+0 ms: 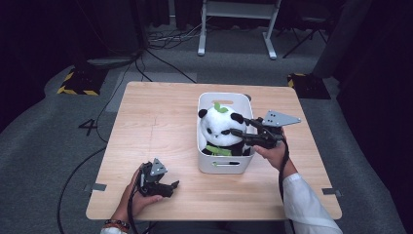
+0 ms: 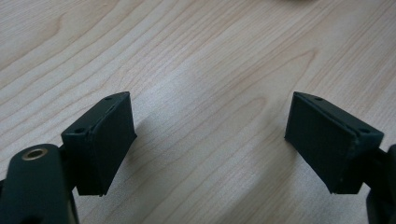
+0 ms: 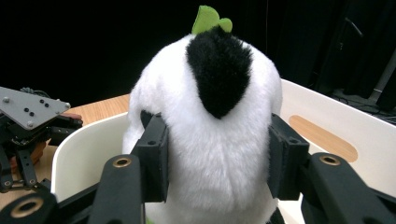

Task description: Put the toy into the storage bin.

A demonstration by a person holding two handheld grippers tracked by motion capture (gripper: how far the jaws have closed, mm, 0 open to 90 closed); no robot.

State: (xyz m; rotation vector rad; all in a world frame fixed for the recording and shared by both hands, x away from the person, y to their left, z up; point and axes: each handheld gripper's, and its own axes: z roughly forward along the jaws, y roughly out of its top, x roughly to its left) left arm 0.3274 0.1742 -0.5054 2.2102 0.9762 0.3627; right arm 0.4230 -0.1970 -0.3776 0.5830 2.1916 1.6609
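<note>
**Plush panda seated in white bin**

The panda toy (image 1: pixel 221 127) is white and fluffy with black ears, black eye patches, a green leaf sprout on its head and a green band at its belly. It sits upright inside the white plastic bin (image 1: pixel 221 167) on the counter (image 1: pixel 156 126).

Grey carpet floor (image 1: pixel 44 122), seemingly dark curtains, white desk legs (image 1: pixel 236 29).

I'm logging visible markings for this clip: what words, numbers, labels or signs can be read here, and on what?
"4": a dark figure on the grey floor, left of the table.
Panda plush, white bin and both grippers: no readable text.
</note>
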